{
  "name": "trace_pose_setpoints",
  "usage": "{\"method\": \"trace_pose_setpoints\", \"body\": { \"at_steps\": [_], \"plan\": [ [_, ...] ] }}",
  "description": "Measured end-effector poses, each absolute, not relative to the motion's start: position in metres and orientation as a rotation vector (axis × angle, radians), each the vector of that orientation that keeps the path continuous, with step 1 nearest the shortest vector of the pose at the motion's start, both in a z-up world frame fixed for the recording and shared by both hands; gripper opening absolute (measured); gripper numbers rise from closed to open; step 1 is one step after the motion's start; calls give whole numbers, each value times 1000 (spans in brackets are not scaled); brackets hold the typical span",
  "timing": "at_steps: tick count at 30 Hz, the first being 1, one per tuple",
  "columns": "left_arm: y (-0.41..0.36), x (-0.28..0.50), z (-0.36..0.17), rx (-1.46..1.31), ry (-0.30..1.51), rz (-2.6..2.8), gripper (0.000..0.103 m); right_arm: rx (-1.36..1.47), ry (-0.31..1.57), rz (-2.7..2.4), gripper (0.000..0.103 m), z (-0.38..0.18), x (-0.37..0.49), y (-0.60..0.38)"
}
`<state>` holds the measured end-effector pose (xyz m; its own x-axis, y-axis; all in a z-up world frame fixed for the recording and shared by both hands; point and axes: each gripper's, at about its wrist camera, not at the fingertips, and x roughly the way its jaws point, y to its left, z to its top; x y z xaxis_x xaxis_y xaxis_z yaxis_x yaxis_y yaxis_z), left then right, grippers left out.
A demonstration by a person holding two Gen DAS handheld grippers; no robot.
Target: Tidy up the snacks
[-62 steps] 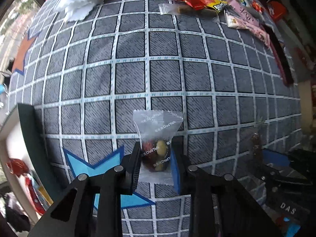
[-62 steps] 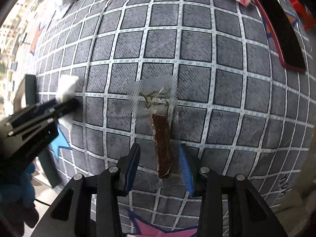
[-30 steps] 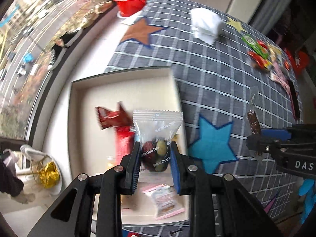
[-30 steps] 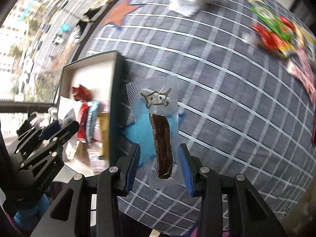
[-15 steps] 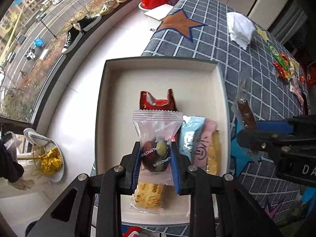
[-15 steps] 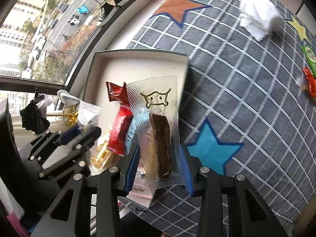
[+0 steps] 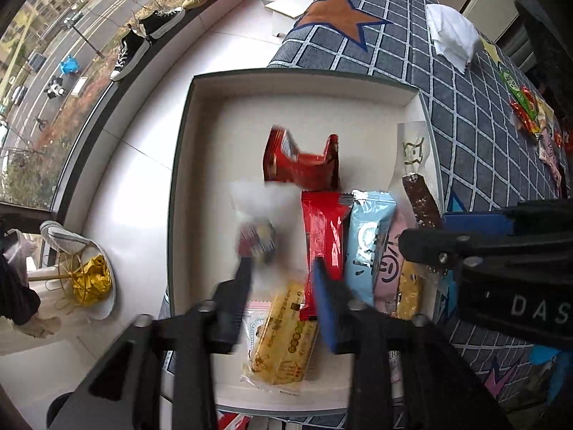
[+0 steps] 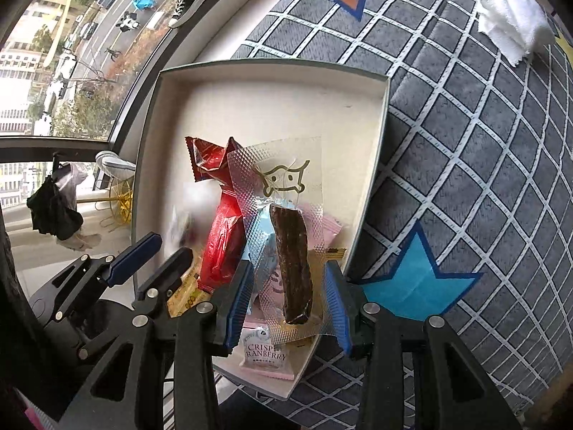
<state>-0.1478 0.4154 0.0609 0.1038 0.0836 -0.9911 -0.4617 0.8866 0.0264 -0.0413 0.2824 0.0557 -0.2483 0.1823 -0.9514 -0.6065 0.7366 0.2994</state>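
A white box (image 7: 308, 93) (image 8: 372, 165) holds several snack packets. My left gripper (image 7: 283, 279) is open over the box's left half. The clear nut packet (image 7: 256, 222) is blurred and loose just beyond the left fingertips; it is a blur in the right wrist view (image 8: 186, 215). My right gripper (image 8: 288, 286) is over the box's right side, its jaws now apart, and the clear jerky packet (image 8: 290, 247) stands between them. That packet also shows in the left wrist view (image 7: 417, 186). My left gripper shows in the right wrist view (image 8: 157, 254).
In the box lie red packets (image 7: 322, 222), a light blue one (image 7: 369, 236), a yellow one (image 7: 283, 340) and a "Crisp Cranberry" packet (image 8: 265, 353). The checked grey cloth (image 8: 465, 143) carries a white tissue (image 7: 451, 36) and several snacks (image 7: 526, 107) far right. White floor lies left of the box.
Both grippers moved on over the box. My left jaws opened and let the nut packet go. My right jaws have widened around the jerky packet.
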Motion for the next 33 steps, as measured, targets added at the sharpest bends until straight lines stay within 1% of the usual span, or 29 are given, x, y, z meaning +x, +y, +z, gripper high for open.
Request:
{"method": "trace_pose_setpoints", "body": {
  "at_steps": [1,3,5,6,7,8,9,11,12,14,15,16,20,24,33],
  "plan": [
    [415,-149,63,-319,1407,422,67,-346,1668,771,44,55,-42,283],
    [415,-150,66,-311,1387,431,77,-353,1666,766,45,55,-43,284],
    [415,-151,69,-319,1379,424,80,-355,1659,764,64,57,-44,285],
    [415,-151,69,-326,1382,415,81,-355,1644,760,81,60,-43,284],
    [414,-151,70,-335,1382,406,83,-357,1630,758,83,64,-43,283],
    [414,-151,72,-336,1377,408,85,-361,1627,757,83,65,-44,284],
    [412,-152,75,-326,1365,417,90,-365,1627,755,83,67,-45,284],
    [409,-152,79,-300,1360,430,92,-373,1622,750,83,70,-46,284],
    [408,-152,80,-295,1365,429,103,-375,1619,747,83,72,-46,283],
    [407,-152,82,-315,1356,419,103,-377,1614,742,84,76,-46,282],
    [407,-152,84,-318,1353,419,103,-379,1609,734,97,78,-46,281],
    [407,-151,85,-316,1350,421,103,-374,1599,730,103,81,-45,279],
    [405,-151,91,-279,1376,477,103,-397,1578,686,103,88,-45,275],
    [407,-153,93,-316,1413,474,103,-451,1561,657,103,91,-43,268],
    [399,-158,105,-283,1426,476,103,-462,1560,695,103,103,-51,269]
  ]
}}
